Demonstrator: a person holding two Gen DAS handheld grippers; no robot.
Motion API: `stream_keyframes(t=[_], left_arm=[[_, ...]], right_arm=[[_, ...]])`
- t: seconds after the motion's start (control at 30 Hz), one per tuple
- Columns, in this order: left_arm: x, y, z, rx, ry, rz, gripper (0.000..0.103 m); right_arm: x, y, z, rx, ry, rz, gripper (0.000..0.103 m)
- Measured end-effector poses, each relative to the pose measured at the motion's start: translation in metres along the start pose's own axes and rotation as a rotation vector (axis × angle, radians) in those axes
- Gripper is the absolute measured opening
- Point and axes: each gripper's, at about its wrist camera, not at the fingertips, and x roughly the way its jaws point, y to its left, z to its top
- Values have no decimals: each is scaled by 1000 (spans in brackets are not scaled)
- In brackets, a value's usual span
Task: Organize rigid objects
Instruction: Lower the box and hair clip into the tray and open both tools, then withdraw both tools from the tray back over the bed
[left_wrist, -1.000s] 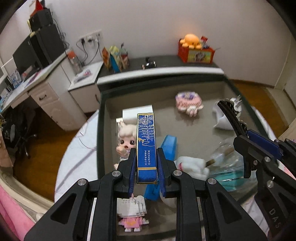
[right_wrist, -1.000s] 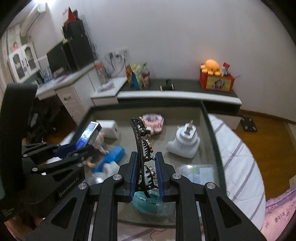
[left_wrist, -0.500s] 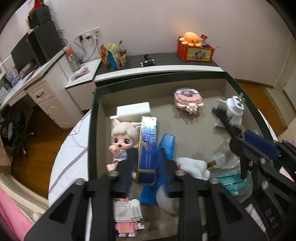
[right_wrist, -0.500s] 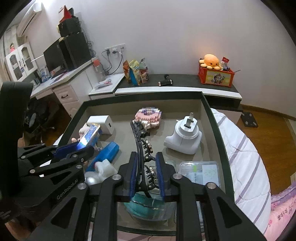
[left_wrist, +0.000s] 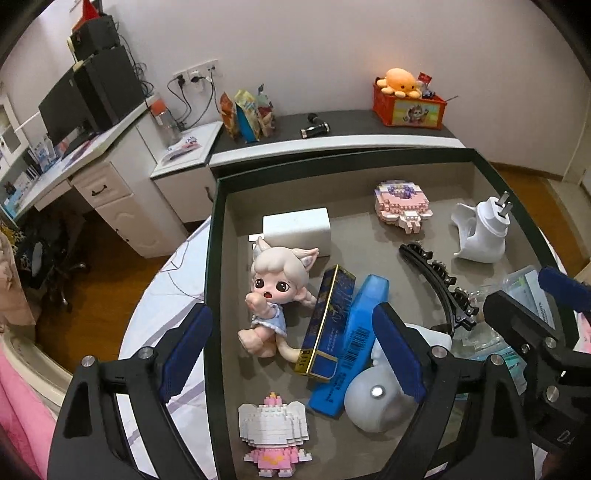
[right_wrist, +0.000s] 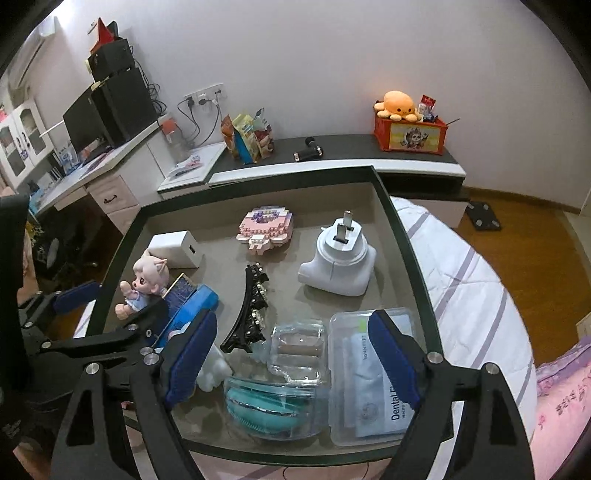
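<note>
Hanging over a dark-rimmed tray (left_wrist: 214, 258), the left gripper (left_wrist: 291, 354) has its 2 blue pads wide apart. Its jaws have just been opening, and nothing is pinched between them. Below the gap, a dark blue box with gold edges (left_wrist: 327, 321) lies loose in the tray, tilted on its side. It leans between a small doll with cat ears (left_wrist: 275, 291) and a bright blue case (left_wrist: 354, 343), and it seems to touch both.

The right gripper (right_wrist: 291, 358) has its pads wide apart too. Its jaws have also just been opening, with nothing clamped in them. A black hair clip with little stones (right_wrist: 249, 310) lies free on the tray floor, past the tips of that gripper. Its near end rests by a clear plastic box (right_wrist: 295, 350).

Farther back in the tray sit a white charger block (right_wrist: 175, 249), a pink brick toy (right_wrist: 264, 229) and a white plug adapter (right_wrist: 338, 258). A white and pink brick figure (left_wrist: 273, 430) stands at the near edge in the left view.
</note>
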Motion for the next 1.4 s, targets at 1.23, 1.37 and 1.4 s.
stream_keyframes(t=[1.23, 1.37, 1.4], left_arm=[[-221, -8, -154, -88, -467, 23, 92], [-245, -13, -172, -77, -551, 28, 94], [-251, -14, -176, -75, -569, 32, 95]], right_arm=[[-206, 19, -139, -111, -445, -32, 86], [-232, 14, -159, -84, -569, -49, 86], [-237, 13, -163, -81, -595, -54, 86]])
